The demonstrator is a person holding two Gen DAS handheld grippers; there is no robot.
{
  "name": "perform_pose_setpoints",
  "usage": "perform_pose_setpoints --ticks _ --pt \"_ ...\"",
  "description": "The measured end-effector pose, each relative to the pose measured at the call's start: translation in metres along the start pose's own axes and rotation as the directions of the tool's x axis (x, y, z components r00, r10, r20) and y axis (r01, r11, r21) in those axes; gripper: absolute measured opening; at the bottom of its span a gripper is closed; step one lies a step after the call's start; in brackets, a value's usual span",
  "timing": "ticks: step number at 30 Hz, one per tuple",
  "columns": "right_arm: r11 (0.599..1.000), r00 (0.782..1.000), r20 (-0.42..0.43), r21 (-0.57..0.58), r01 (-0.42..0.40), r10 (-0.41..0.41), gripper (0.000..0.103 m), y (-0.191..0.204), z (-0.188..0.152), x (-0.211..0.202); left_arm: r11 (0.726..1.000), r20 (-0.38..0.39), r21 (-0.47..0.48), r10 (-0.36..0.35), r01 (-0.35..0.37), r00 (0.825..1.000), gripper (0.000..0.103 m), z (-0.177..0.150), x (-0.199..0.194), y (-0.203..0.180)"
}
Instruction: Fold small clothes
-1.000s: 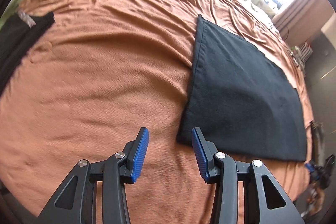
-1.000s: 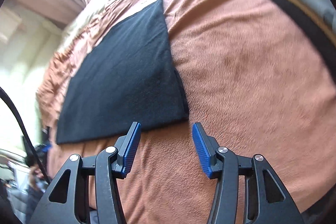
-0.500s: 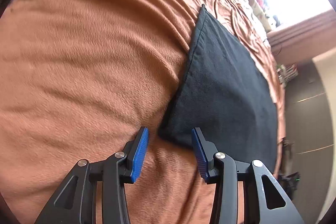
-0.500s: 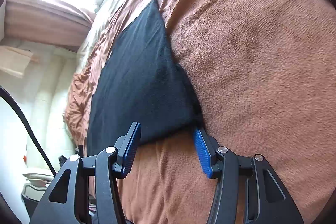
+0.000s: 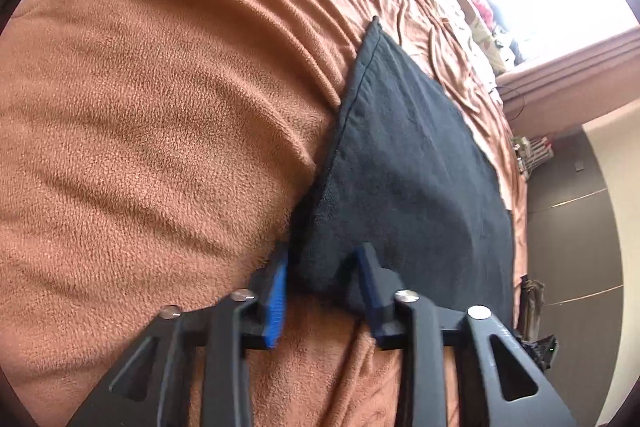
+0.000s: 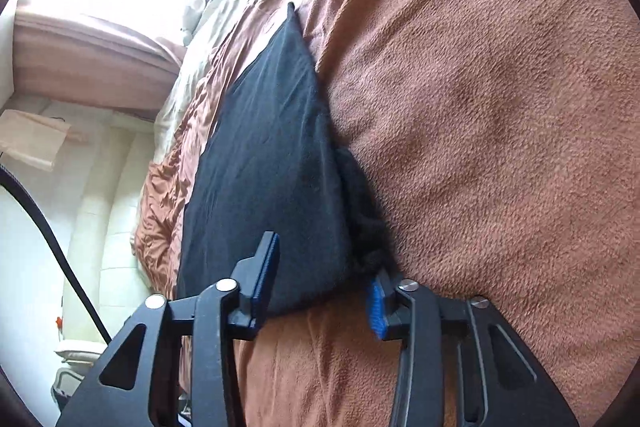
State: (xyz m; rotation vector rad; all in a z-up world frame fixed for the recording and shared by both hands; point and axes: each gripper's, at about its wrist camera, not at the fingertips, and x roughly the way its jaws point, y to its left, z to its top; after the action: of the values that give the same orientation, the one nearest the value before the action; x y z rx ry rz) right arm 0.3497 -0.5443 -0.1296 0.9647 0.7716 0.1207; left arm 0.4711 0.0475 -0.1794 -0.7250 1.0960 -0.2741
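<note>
Two tools, left tool (image 5: 322,281) and right tool (image 6: 320,277), are straddling the black cloth's (image 5: 404,163) near corners, jaws apart, unclamped.

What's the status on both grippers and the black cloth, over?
Left gripper open, straddling near corner of black cloth. Right gripper open, straddling the other near corner. Cloth flat on brown blanket. Nothing in the way.

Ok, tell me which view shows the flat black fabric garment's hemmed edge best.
Left wrist view: the black fabric garment shows a stitched hem along its left edge. Right wrist view shows the garment foreshortened, that edge bunched.
</note>
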Motion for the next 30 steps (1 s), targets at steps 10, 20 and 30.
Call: perform_pose_setpoints --ticks 10,20,30 --pt "0.997 0.999 -0.013 -0.075 0.032 -0.034 0.029 0.018 -0.01 0.004 0.997 0.015 0.049 0.055 -0.055 0.998 0.027 -0.002 -0.004 -0.006" --pt "0.997 0.999 0.015 -0.061 0.042 -0.041 0.024 0.019 -0.001 0.012 0.989 0.054 0.041 0.137 -0.139 0.989 0.019 0.001 0.017 -0.011" --pt "0.976 0.989 0.079 -0.169 0.137 -0.125 0.003 0.069 -0.007 -0.015 0.972 0.17 0.137 0.165 -0.189 0.972 0.01 0.002 -0.015 -0.027"
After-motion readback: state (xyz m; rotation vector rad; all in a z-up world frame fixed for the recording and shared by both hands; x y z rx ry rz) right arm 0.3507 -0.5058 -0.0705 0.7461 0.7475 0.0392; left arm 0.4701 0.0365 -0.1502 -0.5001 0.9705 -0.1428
